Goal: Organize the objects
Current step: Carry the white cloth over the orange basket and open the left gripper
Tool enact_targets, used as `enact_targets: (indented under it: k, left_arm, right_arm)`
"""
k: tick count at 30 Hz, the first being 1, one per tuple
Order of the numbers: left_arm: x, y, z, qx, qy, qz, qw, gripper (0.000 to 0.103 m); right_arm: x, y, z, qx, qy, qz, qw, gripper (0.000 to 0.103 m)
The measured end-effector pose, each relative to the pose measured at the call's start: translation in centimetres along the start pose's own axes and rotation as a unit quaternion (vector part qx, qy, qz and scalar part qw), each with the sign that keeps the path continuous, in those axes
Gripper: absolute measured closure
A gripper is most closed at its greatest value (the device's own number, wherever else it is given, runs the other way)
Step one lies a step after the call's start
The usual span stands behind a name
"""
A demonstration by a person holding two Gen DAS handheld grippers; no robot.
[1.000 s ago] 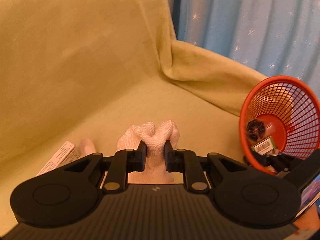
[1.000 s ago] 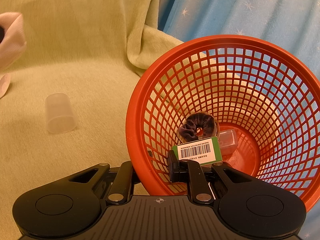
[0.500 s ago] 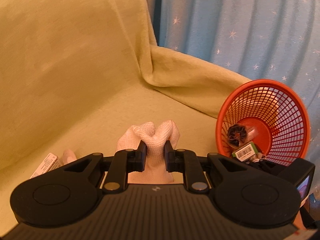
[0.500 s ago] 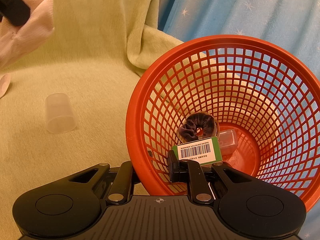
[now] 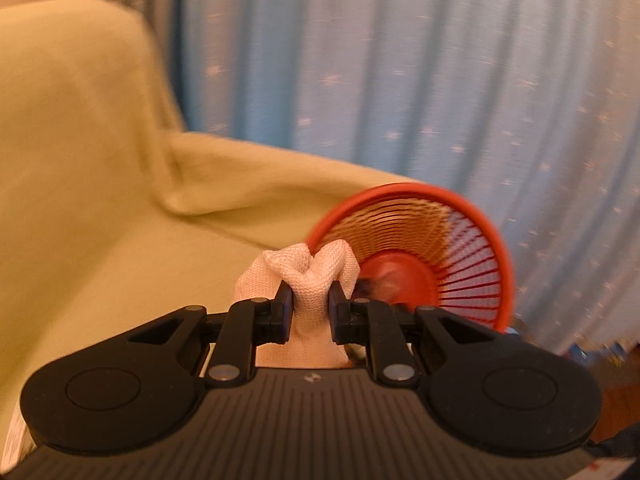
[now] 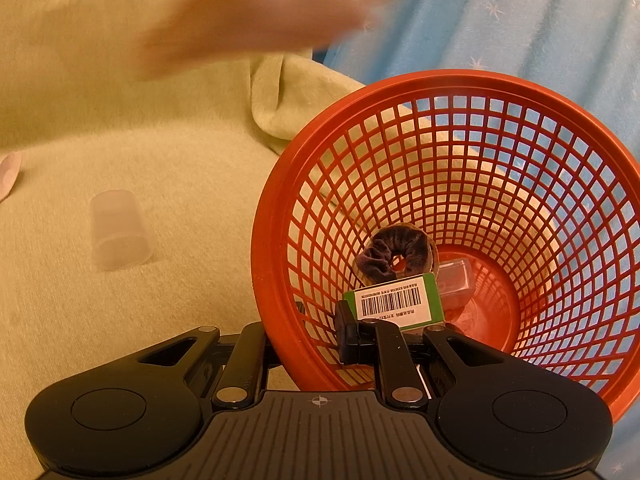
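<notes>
L gripper (image 5: 311, 312) clenched on bunched white cloth (image 5: 310, 280), held off the sofa cover (image 5: 100, 200); red basket (image 5: 460, 248) at its 2 o'clock, blurred. R gripper (image 6: 308, 334) pinches the basket's near rim, basket tilted toward the camera w/ dark scrunchie (image 6: 394, 254), barcode box (image 6: 396, 304) and clear case (image 6: 454, 280) inside. Clear cup (image 6: 118, 234) on the cover at basket's 9 o'clock, apart.

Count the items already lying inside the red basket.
3: a dark scrunchie, a green barcoded box in front of it, and a clear plastic case to their right. Others may hide behind the box.
</notes>
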State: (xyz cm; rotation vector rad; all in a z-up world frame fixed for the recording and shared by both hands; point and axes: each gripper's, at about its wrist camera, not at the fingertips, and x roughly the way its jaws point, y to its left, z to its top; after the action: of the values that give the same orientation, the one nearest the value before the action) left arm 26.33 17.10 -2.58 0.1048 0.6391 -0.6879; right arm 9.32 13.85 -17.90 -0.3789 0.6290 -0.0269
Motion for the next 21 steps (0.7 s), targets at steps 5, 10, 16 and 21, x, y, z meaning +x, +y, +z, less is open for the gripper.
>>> enact_targets:
  k: [5, 10, 16, 21]
  left_arm:
    - [3.1, -3.7, 2.4, 0.044, 0.007, -0.059, 0.9973, 0.084]
    - [5.2, -5.5, 3.4, 0.054, 0.005, -0.070, 0.9961, 0.068]
    - [2.7, -1.2, 2.5, 0.015, -0.017, -0.006, 0.9997, 0.065]
    - [-1.3, 5.6, 0.1, -0.049, -0.028, 0.081, 0.9951, 0.064]
  right_arm:
    - [-0.1, -0.2, 0.2, 0.004, -0.001, 0.001, 1.000, 0.091]
    - [-0.1, -0.2, 0.2, 0.005, -0.002, 0.002, 1.000, 0.091]
    - [0.0, 0.1, 0.4, 0.007, -0.002, 0.000, 1.000, 0.091]
    - [0.0, 0.2, 0.6, 0.008, -0.001, 0.001, 1.000, 0.091]
